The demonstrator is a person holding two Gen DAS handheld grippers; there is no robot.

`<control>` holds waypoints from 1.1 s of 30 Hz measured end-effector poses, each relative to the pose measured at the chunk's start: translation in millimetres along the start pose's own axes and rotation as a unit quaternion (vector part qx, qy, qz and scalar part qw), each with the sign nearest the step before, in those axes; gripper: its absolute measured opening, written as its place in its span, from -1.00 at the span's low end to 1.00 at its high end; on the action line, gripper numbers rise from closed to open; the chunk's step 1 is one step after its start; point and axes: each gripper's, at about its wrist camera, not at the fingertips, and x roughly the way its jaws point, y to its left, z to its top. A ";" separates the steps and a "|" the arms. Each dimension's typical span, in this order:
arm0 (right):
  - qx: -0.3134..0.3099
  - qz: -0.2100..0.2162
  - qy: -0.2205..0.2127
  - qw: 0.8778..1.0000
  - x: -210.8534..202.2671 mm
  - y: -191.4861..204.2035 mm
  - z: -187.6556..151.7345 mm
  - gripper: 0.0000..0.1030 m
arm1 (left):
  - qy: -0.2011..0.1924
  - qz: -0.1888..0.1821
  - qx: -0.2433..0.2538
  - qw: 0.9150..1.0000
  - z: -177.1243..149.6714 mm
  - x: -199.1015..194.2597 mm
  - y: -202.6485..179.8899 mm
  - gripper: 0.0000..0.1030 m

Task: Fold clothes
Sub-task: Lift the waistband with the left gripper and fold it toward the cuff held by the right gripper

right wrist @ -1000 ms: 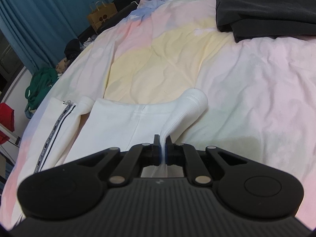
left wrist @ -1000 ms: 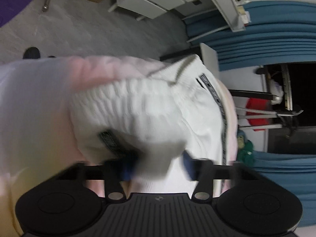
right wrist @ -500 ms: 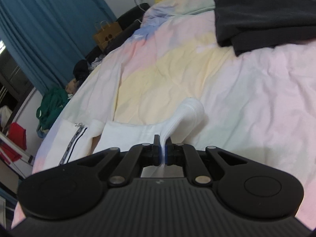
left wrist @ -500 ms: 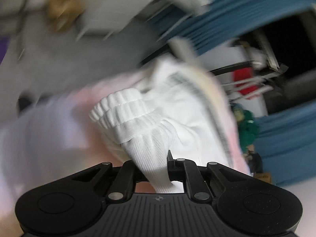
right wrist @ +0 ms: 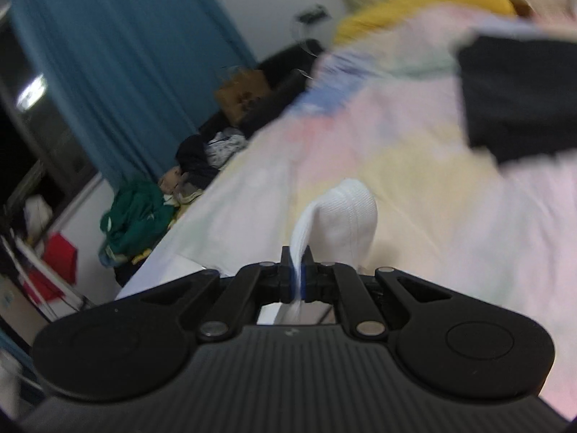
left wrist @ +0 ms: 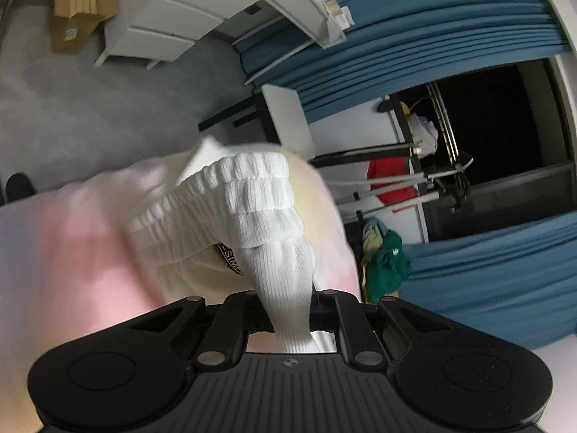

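Left gripper (left wrist: 290, 297) first: a second ago its jaws stood apart around the ribbed band of the white garment (left wrist: 249, 213), and now I see them clamped on that band, the knit bunched into a tight rope that runs down between the fingers at the bottom centre of the left wrist view. The band has come up off the pastel bedspread (left wrist: 72, 252), which has dropped to the lower left of the frame, with blue curtains (left wrist: 450, 36) and a drying rack (left wrist: 414, 187) filling the right. Moving across to the right wrist view, the right gripper (right wrist: 296, 281) keeps its jaws pinched on a thin edge of the same white garment, whose rounded fold stands just above the fingers at centre frame. That view has tilted up and blurred since half a second ago: more curtain on the left, the black folded clothes (right wrist: 523, 97) slid to the upper right edge. I read this as both ends now secured and lifting together, so the garment is clear of the bed and ready to be carried over into a fold.
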 end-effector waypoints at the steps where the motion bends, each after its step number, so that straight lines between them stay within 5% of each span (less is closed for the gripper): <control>1: -0.002 0.004 -0.001 1.000 10.0 18.7 5.5 -0.88 | 0.000 0.002 -0.004 1.000 10.1 13.1 -9.2 -0.79; 10: -0.068 0.010 -0.004 0.998 151.4 173.0 5.4 -0.88 | -0.011 0.079 0.001 0.997 94.6 198.9 -42.2 -0.77; 16: -0.138 -0.030 0.051 0.989 247.4 191.7 -49.9 -0.87 | 0.019 0.161 0.059 0.985 112.5 306.7 -37.3 -0.71; 20: -0.124 -0.018 0.067 0.990 262.1 175.8 -63.4 -0.84 | 0.035 0.151 0.085 0.984 117.1 312.4 -32.1 -0.62; 22: -0.106 0.005 0.074 0.992 257.8 167.2 -59.3 -0.75 | 0.042 0.132 0.099 0.985 114.1 301.1 -33.2 -0.12; 27: -0.029 0.052 0.091 0.994 219.4 128.7 -44.4 0.14 | 0.039 0.072 0.173 0.982 86.5 254.4 -52.1 0.75; 30: 0.007 0.062 0.094 0.994 185.4 96.9 -37.8 0.19 | 0.016 0.036 0.195 0.980 53.9 216.9 -59.2 0.86; 33: 0.033 0.073 0.107 0.991 152.6 62.2 -34.9 0.19 | 0.017 -0.008 0.145 0.989 21.3 188.3 -41.3 0.91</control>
